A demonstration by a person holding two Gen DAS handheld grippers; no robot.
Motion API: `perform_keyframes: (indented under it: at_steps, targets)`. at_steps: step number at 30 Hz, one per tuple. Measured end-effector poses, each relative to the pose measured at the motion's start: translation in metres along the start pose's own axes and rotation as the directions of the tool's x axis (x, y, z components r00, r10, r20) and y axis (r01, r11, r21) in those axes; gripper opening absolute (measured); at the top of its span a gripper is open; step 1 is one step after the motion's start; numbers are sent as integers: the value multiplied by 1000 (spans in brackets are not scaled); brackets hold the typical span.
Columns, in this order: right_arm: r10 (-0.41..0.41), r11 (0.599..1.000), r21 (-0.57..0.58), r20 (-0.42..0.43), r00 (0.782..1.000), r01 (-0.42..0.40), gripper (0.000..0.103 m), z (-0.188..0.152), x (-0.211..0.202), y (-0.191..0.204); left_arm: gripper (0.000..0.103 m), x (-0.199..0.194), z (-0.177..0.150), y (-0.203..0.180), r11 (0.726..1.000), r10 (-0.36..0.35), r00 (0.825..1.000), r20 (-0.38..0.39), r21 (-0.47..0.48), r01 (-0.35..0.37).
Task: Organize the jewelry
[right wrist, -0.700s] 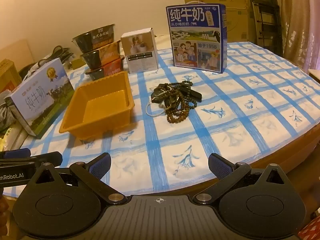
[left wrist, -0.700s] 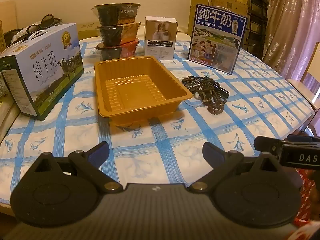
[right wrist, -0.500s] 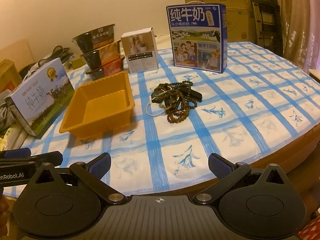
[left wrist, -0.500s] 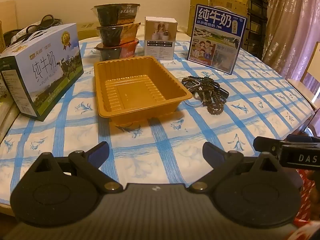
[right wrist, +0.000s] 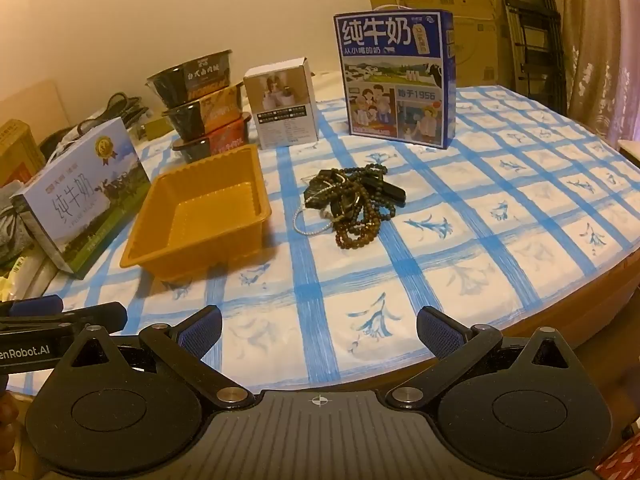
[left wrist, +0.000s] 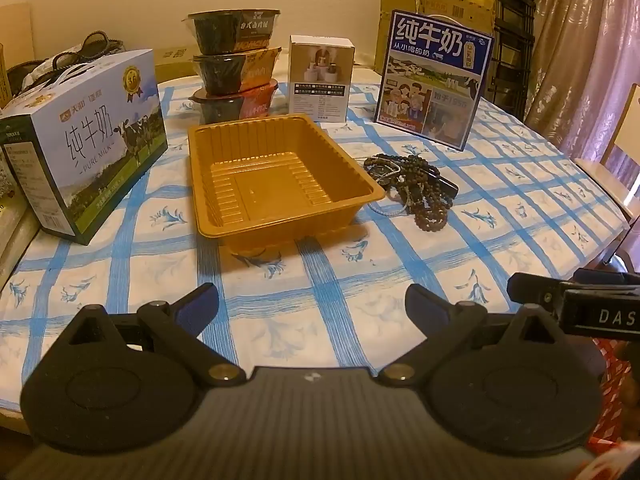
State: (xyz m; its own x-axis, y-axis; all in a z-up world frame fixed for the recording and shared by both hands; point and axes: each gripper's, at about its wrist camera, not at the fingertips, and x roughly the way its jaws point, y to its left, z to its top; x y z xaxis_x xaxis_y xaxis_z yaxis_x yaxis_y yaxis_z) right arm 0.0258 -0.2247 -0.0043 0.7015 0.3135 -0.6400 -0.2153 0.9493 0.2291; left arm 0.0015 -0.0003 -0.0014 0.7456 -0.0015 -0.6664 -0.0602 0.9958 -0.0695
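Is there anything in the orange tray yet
Empty. The orange tray shows only its bare ribbed floor; the jewelry pile lies on the tablecloth beside it.

Left gripper (left wrist: 312, 306) sits along the bottom of its own view, jaws spread wide, nothing between them; blue-padded fingertips (left wrist: 198, 306) at lower left and lower right of centre, tilted downward. Right gripper (right wrist: 319, 330) is in the same pose at the bottom of its view: jaws wide apart, empty, blue pads (right wrist: 438, 334) facing inward, angled down. Each gripper's side pokes into the other's view: the right one at the lower right edge of the left view, the left one at the lower left edge of the right view. Neither touches anything.
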Motion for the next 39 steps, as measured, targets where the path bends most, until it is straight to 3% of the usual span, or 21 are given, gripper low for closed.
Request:
perform_keyframes:
  at_steps: [39]
  targets:
    - [0,1000,1,4,1000,0,103,-1,-1,0,99,-1,1,-2,1000,0,1000,2,1,0]
